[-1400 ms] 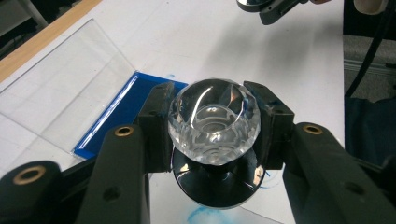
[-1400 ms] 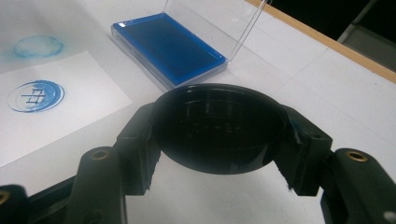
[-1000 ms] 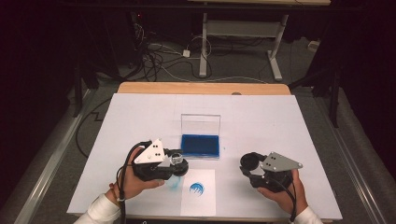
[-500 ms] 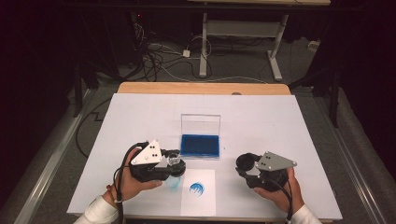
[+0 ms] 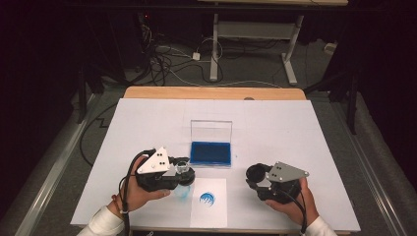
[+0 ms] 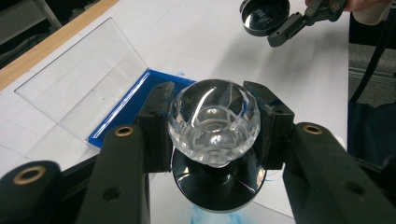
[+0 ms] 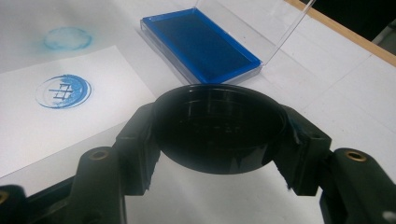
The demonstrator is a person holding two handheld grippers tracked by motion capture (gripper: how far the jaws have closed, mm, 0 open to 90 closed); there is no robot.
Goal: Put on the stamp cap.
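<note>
A stamp with a faceted clear knob [image 6: 212,116] and a round black base [image 6: 219,189] sits between my left gripper's fingers [image 6: 158,126], which are shut on the knob. In the high view my left gripper [image 5: 184,173] holds it just above the table, left of a white paper [image 5: 209,216] bearing a blue round print [image 5: 207,199]. My right gripper [image 5: 255,177] is shut on a round black cap [image 7: 219,126], held level to the right of the paper. The cap [image 6: 266,16] faces the left gripper view from the far right.
A blue ink pad [image 5: 210,153] lies in a clear case with its lid [image 5: 211,130] standing open, just beyond the paper. A faint blue smudge [image 7: 67,38] marks the white table cover [image 5: 305,128]. A wooden table edge [image 5: 211,92] runs along the back.
</note>
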